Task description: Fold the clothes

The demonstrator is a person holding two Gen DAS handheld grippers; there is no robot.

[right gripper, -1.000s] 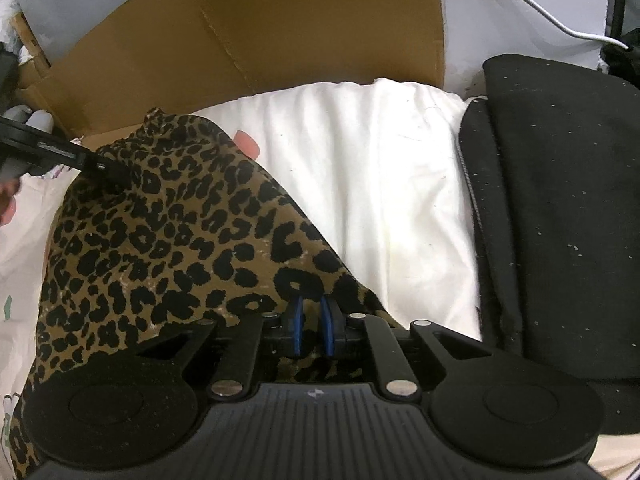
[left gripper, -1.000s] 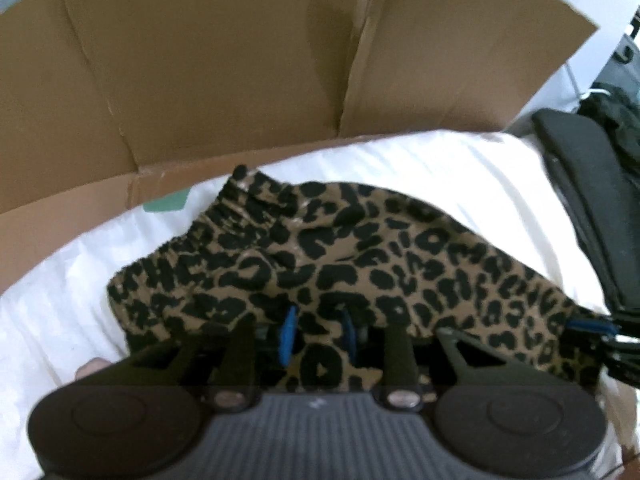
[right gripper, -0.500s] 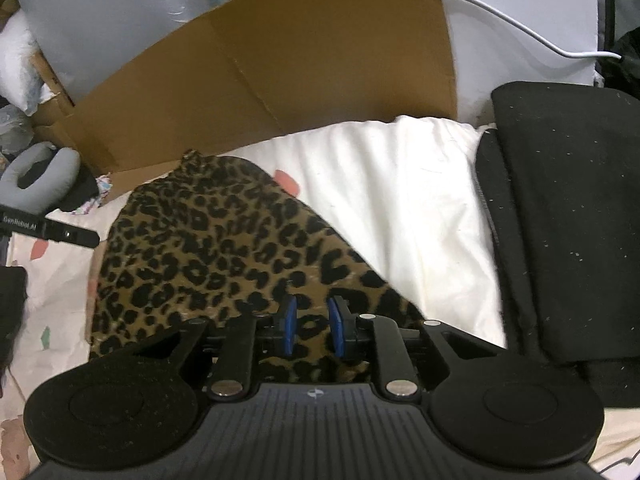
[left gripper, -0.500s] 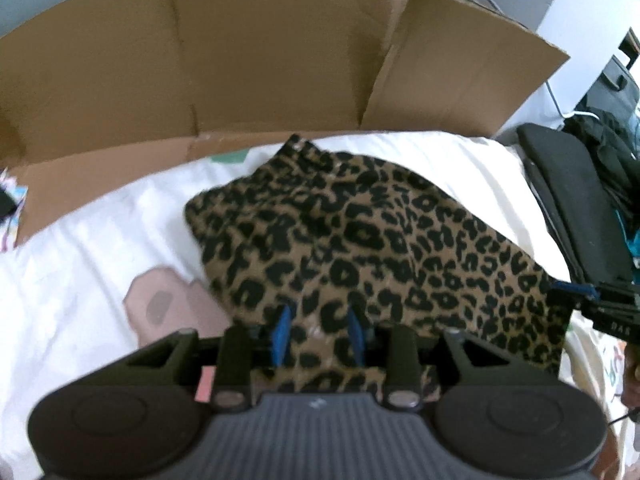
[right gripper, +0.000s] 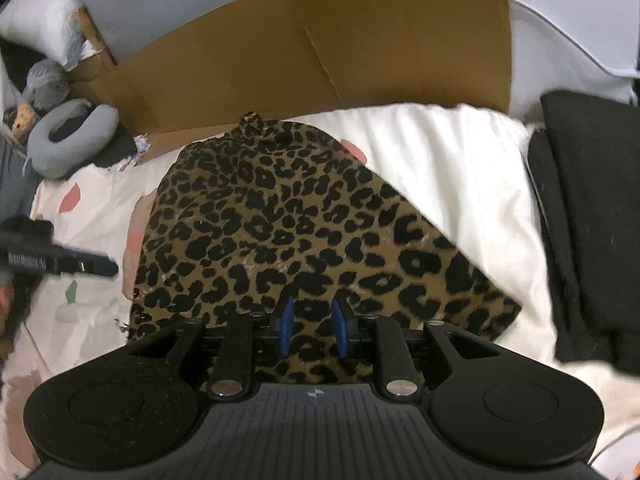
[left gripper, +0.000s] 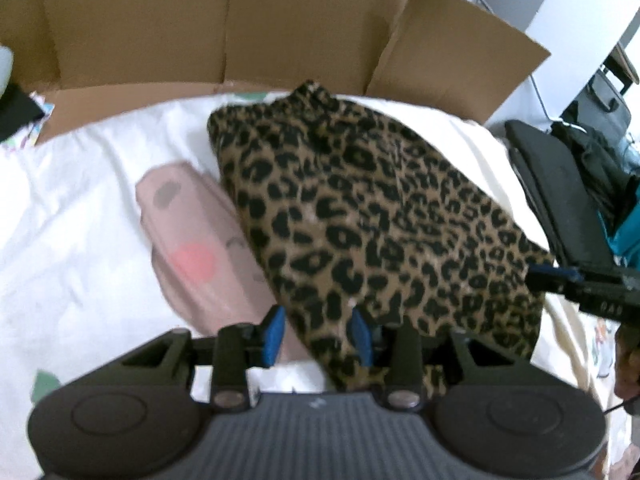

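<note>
Leopard-print garment lies spread on the white bed sheet, its gathered end toward the cardboard sheet and its near hem beneath both tools. The left gripper has its jaws wide, one blue pad over the cloth edge; the right gripper has its jaws parted over the hem, gripping nothing. Judging by that, each stands at a near corner. A black cushion flanks the bed.

A big flattened cardboard box stands along the far edge of the white bedsheet with its pink cartoon print, a grey neck pillow sits off the left corner, and black folded fabric lies along the right edge.
</note>
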